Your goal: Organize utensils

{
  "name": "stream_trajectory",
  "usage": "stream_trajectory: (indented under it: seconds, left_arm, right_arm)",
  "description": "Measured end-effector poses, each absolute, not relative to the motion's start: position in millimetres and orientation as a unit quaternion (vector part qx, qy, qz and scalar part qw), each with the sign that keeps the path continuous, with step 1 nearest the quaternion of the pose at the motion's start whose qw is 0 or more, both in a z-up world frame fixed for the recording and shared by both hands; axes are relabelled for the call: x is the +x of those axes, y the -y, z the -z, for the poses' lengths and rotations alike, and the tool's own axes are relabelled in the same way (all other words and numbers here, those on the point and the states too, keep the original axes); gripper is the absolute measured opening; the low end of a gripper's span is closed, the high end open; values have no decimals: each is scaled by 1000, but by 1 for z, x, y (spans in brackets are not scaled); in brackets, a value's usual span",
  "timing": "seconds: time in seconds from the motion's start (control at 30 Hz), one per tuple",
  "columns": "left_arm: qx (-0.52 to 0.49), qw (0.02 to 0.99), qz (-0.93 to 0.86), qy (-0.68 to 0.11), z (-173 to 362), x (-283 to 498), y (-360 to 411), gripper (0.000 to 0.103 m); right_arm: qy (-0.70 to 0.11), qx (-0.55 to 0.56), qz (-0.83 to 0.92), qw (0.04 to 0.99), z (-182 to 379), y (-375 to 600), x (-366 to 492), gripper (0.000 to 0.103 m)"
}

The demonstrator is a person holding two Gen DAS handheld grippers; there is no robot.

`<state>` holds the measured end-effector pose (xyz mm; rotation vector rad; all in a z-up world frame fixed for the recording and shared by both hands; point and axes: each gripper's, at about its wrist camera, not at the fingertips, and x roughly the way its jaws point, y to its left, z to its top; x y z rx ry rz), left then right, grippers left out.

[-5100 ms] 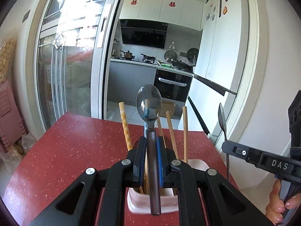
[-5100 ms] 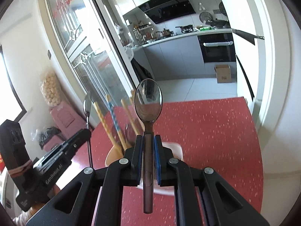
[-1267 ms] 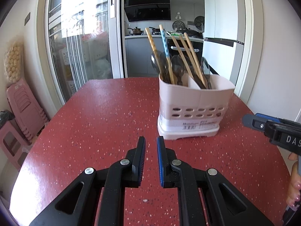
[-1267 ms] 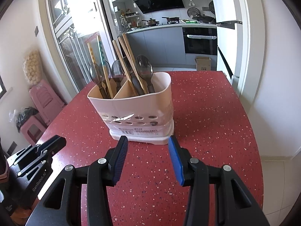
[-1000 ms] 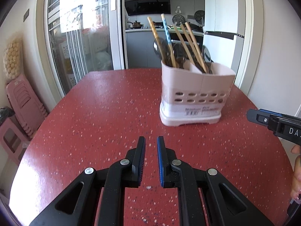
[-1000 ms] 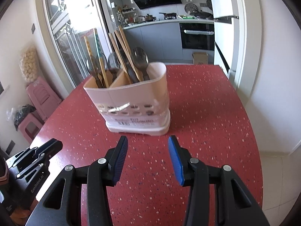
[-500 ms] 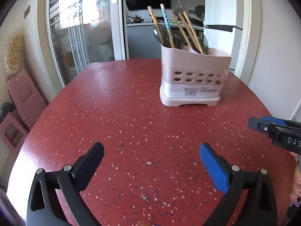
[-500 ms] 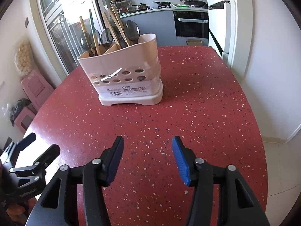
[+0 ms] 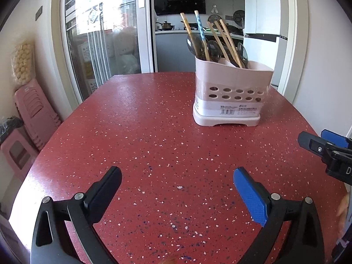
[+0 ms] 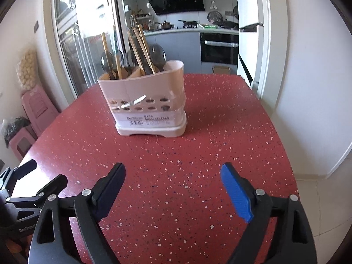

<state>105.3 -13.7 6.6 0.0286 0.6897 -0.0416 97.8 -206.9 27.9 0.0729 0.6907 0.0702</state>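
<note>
Utensils (image 9: 216, 44) stand in the caddy (image 9: 231, 94) well beyond my wide-open, empty left gripper (image 9: 177, 183), while my right gripper (image 10: 172, 183) is opening, nothing between its jaws.

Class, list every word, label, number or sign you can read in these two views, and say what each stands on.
"D": right gripper body, cut off at the picture's edge.
"GenRobot": left gripper body, small and partly cut off.
Barcode label on the utensil holder: print too small to read.
Nothing else is readable.

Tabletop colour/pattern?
Dark red with small white speckles: the table shows it best in the left wrist view.
</note>
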Motion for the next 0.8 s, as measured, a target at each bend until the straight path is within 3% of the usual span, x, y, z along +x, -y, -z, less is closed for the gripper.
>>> stream_trajectory:
  seconds: [0.03, 0.07, 0.8]
  left_arm:
    - [12, 941, 18, -337, -8, 105, 13, 103]
    - [11, 942, 15, -336, -8, 105, 12, 103]
    - [3, 975, -3, -223, -56, 136, 23, 103]
  right_arm:
    - [-333, 38, -35, 941, -29, 207, 97, 92]
    - [-327, 42, -34, 943, -30, 207, 96, 103]
    - [-219, 20, 7, 976, -56, 205, 112, 103]
